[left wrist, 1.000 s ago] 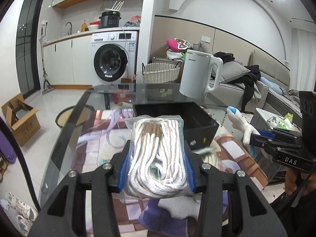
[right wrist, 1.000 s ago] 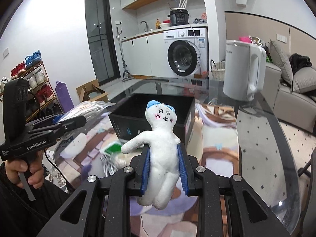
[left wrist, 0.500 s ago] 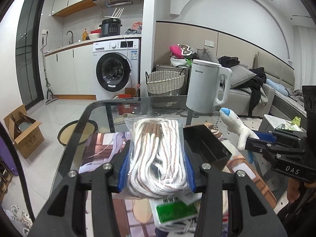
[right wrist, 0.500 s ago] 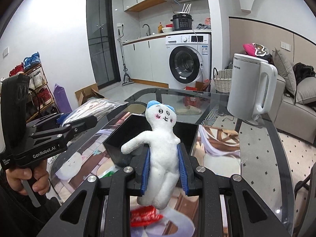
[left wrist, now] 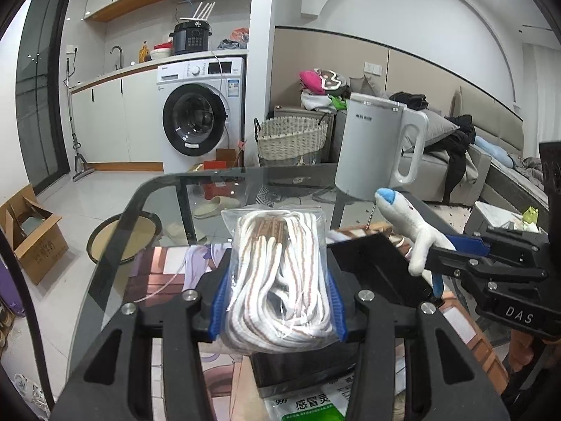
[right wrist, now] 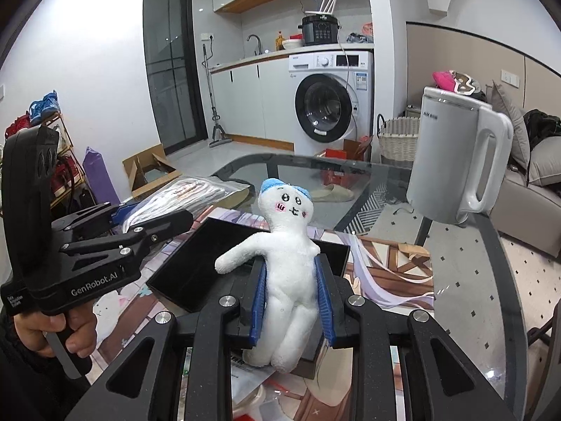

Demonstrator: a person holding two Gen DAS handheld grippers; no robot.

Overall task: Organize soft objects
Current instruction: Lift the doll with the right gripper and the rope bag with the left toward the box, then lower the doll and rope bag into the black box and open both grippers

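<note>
A glass table [left wrist: 115,245] carries everything. Toward its far edge stands a white kettle [left wrist: 377,151]. Nearer than the kettle sits an open black box [right wrist: 207,266], with a green-and-white packet [left wrist: 308,405] lying beside its near corner. Above the box, the left gripper [left wrist: 278,301] clamps a bagged coil of rope [left wrist: 277,280], and the right gripper [right wrist: 292,301] squeezes a white plush doll [right wrist: 285,263] by its body.

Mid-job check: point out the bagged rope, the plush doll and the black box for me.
bagged rope [left wrist: 278,273]: left wrist view, on the middle of the coils inside the clear bag.
plush doll [right wrist: 292,280]: right wrist view, on its white belly.
black box [right wrist: 196,273]: right wrist view, on its dark inner floor.
</note>
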